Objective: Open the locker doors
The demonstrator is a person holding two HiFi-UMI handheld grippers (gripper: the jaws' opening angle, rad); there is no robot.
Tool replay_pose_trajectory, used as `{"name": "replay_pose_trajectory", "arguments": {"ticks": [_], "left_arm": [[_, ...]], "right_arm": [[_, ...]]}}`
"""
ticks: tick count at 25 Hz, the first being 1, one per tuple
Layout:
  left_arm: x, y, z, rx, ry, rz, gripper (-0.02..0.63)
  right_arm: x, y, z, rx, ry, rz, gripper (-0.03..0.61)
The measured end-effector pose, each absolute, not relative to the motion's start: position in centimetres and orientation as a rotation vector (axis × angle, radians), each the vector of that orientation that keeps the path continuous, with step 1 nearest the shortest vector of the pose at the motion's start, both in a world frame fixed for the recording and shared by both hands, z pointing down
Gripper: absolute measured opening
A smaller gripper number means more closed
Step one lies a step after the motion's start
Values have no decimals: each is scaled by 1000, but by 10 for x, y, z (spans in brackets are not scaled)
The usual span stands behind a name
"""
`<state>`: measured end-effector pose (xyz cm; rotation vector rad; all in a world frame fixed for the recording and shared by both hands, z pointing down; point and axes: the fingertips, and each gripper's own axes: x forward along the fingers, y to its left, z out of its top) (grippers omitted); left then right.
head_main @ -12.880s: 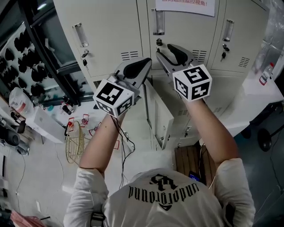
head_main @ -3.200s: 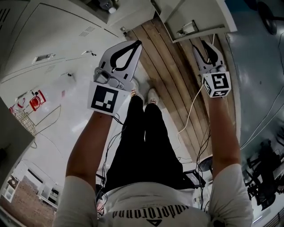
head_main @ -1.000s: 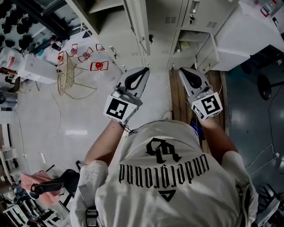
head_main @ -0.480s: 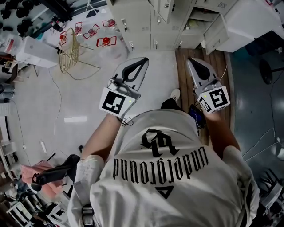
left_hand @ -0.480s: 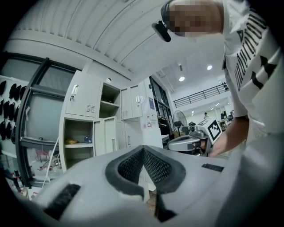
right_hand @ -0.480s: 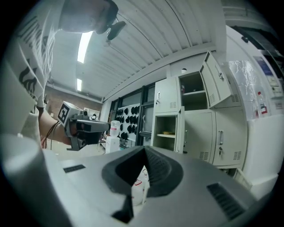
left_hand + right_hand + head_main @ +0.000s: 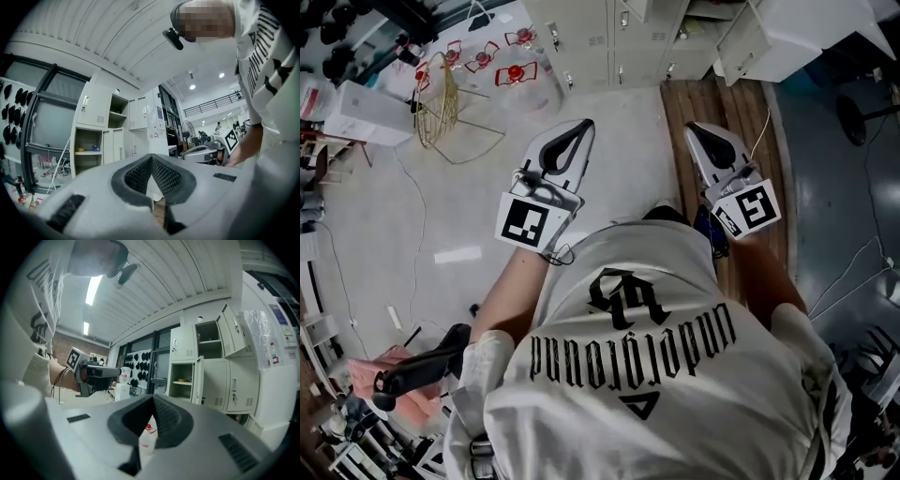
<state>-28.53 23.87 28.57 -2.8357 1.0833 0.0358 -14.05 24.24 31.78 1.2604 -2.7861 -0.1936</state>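
Note:
The pale grey lockers (image 7: 609, 37) stand at the top of the head view, far ahead of both grippers. In the left gripper view, locker compartments (image 7: 89, 140) stand with doors open and small things on a shelf. The right gripper view shows open upper and middle locker doors (image 7: 199, 376). My left gripper (image 7: 584, 123) is shut and holds nothing; its tips (image 7: 151, 157) meet. My right gripper (image 7: 692, 127) is shut too, with nothing in it, and its tips (image 7: 153, 397) touch. Each gripper shows in the other's view: the right gripper (image 7: 225, 140) and the left gripper (image 7: 91, 371).
A gold wire stand (image 7: 441, 94) and red items (image 7: 520, 70) lie on the floor at the left. A wooden floor strip (image 7: 745, 131) runs under the right gripper. An open low door (image 7: 736, 52) and a white cabinet (image 7: 806, 28) sit top right. A red-capped bottle (image 7: 146, 437) stands beyond the right jaws.
The lockers have slid further toward the top of the head view, so I stand farther from them. Both grippers stay shut and empty, held low in front of the body.

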Motion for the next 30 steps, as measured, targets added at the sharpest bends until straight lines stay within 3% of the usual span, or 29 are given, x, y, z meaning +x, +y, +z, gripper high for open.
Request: {"name": "replay_pose_trajectory", "arguments": {"ticks": [8, 21, 30], "left_arm": [[-260, 260, 282, -2798, 1127, 48, 6], [-146, 309, 304, -2789, 1201, 28, 6], [-103, 334, 311, -2773, 1209, -1, 6]], "right_arm": [[-117, 269, 316, 1213, -2825, -217, 3], [10, 317, 336, 1188, -2830, -163, 5], [51, 344, 344, 1188, -2839, -135, 5]]}}
